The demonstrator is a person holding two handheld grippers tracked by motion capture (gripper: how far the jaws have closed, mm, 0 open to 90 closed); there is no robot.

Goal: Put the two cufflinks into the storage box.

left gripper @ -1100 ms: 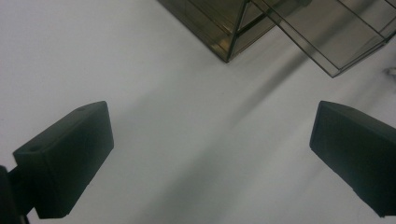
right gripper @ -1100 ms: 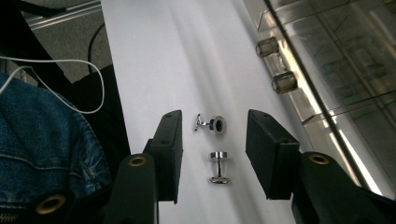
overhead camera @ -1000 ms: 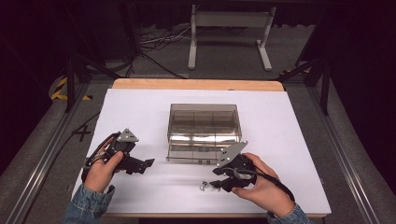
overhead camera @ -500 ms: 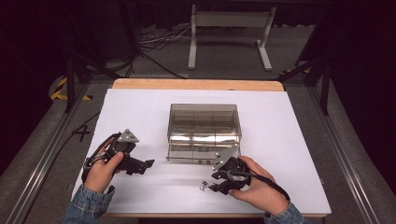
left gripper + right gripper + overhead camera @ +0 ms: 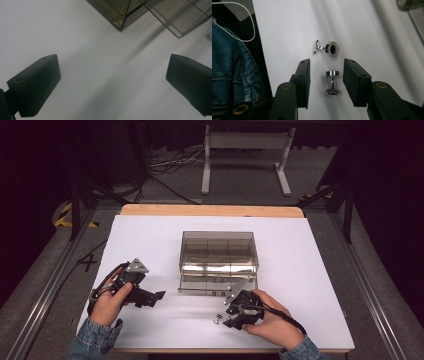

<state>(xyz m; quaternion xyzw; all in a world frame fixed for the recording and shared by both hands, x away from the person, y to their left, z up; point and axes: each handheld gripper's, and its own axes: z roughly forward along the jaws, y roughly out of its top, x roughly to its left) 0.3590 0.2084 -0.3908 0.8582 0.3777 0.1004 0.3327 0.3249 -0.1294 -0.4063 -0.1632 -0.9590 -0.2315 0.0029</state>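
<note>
Two small silver cufflinks (image 5: 218,319) lie on the white table near its front edge. My right gripper (image 5: 229,319) is low over them, pointing left. In the right gripper view one cufflink (image 5: 332,83) stands between the open jaws of my right gripper (image 5: 326,67), with a gap on each side. The other cufflink (image 5: 327,48) lies just past the fingertips. My left gripper (image 5: 152,297) rests at the left, open with nothing in it; in its own view the left gripper (image 5: 112,85) has only bare table between wide jaws.
A smoked clear box (image 5: 218,252) sits mid-table with its shallow drawer (image 5: 210,284) pulled out toward me, close to the right hand. The box corner (image 5: 120,15) also lies ahead of the left jaws. A denim sleeve (image 5: 232,65) is past the table's front edge.
The right hand has sunk toward the table, bringing its jaws down around one cufflink. The left hand has stayed where it was.
</note>
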